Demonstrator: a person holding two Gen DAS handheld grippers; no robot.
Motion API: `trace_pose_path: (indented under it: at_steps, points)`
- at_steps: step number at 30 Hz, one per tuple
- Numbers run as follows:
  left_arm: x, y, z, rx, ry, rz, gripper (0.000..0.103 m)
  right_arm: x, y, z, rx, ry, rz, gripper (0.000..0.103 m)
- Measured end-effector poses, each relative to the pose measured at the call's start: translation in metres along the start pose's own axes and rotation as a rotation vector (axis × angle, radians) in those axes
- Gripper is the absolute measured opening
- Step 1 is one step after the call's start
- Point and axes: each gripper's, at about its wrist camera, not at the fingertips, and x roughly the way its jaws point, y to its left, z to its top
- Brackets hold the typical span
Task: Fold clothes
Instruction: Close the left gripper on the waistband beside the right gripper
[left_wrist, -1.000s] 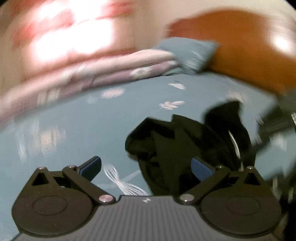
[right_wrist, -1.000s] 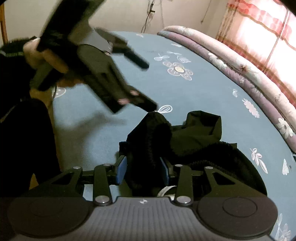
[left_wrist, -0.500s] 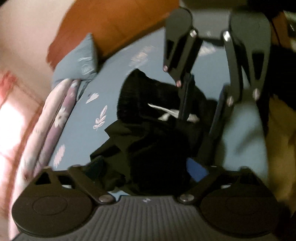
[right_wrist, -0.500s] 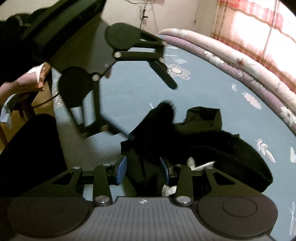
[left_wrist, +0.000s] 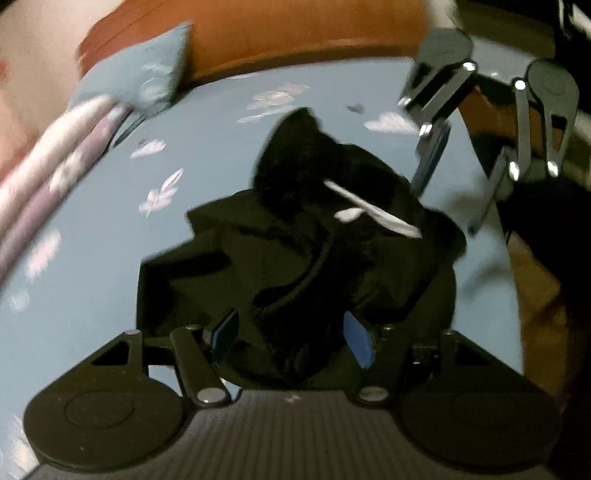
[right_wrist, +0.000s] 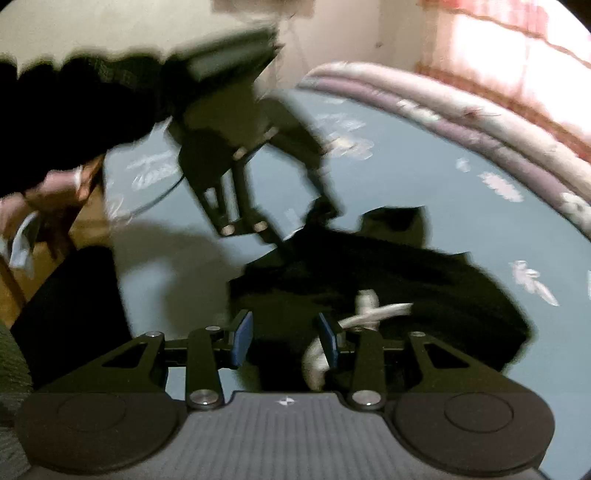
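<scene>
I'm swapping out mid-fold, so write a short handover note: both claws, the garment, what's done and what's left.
Left claw: has just been closing, black garment between its pads; firm grip not confirmed.
Right claw: shut on a bunch of the same garment, white drawstring beside its pad.
Garment: crumpled heap on the blue flowered bedsheet, near the bed's edge.
Done: no fold visible.
Left: spread it flat, then fold.

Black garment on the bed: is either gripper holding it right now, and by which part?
The right gripper is shut on a bunched fold at the black garment's edge. The left gripper has been closing around the opposite edge; a firm hold cannot be told.
</scene>
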Motion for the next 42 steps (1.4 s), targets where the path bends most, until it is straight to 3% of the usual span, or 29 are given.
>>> trace_pose_path:
  at_steps: [3,6,11,14,22,26,32,35,37,38,39,40,41,42]
  points:
    - [0.003,0.015,-0.02,-0.121,-0.07,-0.066,0.062,-0.021,-0.033,-0.006,0.084,-0.044,-0.078,0.061]
    - [0.01,0.025,-0.03,-0.203,-0.107,-0.123,0.062,-0.03,-0.075,-0.016,0.181,-0.043,-0.163,0.061]
    - [0.02,0.04,-0.035,-0.288,-0.134,-0.204,0.061,-0.016,-0.126,-0.031,0.311,-0.031,-0.186,0.061]
    - [0.02,0.043,-0.036,-0.314,-0.142,-0.256,0.041,0.001,-0.134,-0.038,0.346,-0.018,-0.172,0.061]
    - [-0.006,0.017,-0.034,-0.301,-0.179,-0.257,0.018,0.011,-0.123,-0.046,0.283,0.022,-0.144,0.061]
    - [-0.03,-0.008,-0.035,-0.263,-0.213,-0.271,0.018,0.004,-0.123,-0.047,0.291,0.029,-0.152,0.061]
    - [-0.023,-0.011,-0.037,-0.274,-0.207,-0.286,0.023,0.004,-0.121,-0.047,0.291,0.041,-0.144,0.062]
    - [-0.015,-0.002,-0.036,-0.299,-0.22,-0.304,0.032,0.002,-0.119,-0.045,0.285,0.04,-0.137,0.064]
    - [-0.01,0.006,-0.036,-0.345,-0.238,-0.337,0.048,0.001,-0.118,-0.045,0.271,0.043,-0.138,0.067]
    - [-0.007,0.01,-0.037,-0.378,-0.25,-0.348,0.047,0.001,-0.118,-0.046,0.272,0.043,-0.137,0.067]
    - [-0.005,0.012,-0.037,-0.402,-0.256,-0.352,0.043,0.001,-0.119,-0.046,0.274,0.044,-0.136,0.067]
    - [-0.004,0.012,-0.036,-0.414,-0.254,-0.345,0.027,0.001,-0.12,-0.047,0.276,0.043,-0.134,0.067]
    - [-0.004,0.011,-0.035,-0.42,-0.249,-0.328,0.018,0.001,-0.121,-0.047,0.282,0.04,-0.126,0.067]
    - [-0.007,0.008,-0.034,-0.414,-0.24,-0.293,0.017,0.001,-0.122,-0.048,0.285,0.037,-0.122,0.067]
